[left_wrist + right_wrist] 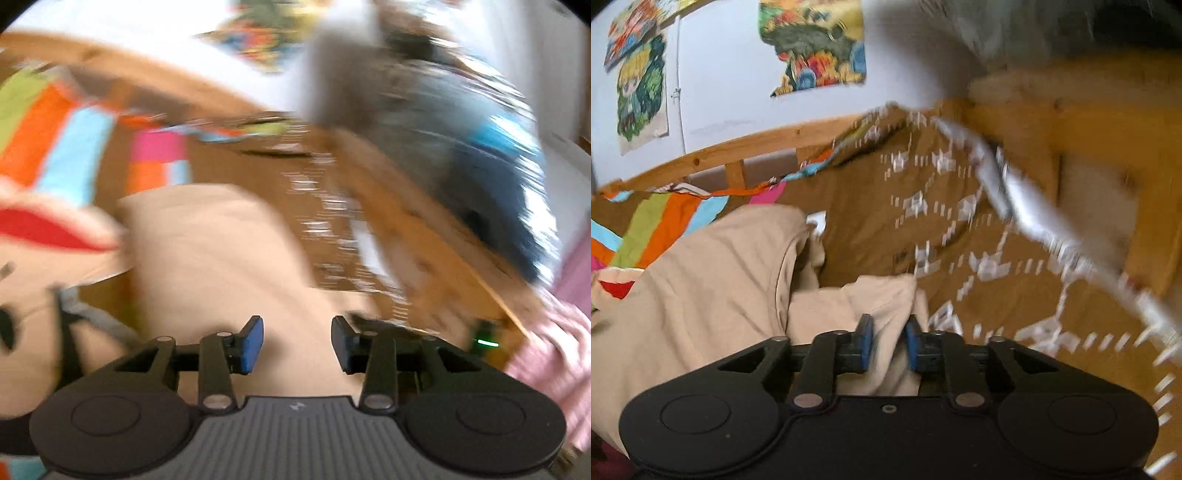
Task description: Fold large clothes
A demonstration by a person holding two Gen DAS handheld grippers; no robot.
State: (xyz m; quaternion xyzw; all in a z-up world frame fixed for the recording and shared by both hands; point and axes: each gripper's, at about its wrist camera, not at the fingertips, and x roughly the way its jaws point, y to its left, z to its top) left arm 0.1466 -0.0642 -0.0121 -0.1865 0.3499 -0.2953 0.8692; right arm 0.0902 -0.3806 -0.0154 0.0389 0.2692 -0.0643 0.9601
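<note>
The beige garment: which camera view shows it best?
The right wrist view: there the beige garment is fairly sharp, its folds visible, a fold of it between the fingers of the right gripper. The left wrist view shows it only motion-blurred, beyond the open left gripper.

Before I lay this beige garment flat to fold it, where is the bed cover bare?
The brown patterned cover lies bare between the beige garment and the wooden bed frame. Left of that is crowded: the garment is bunched there over the striped blanket. The right gripper pinches a garment fold; the left gripper is open.
</note>
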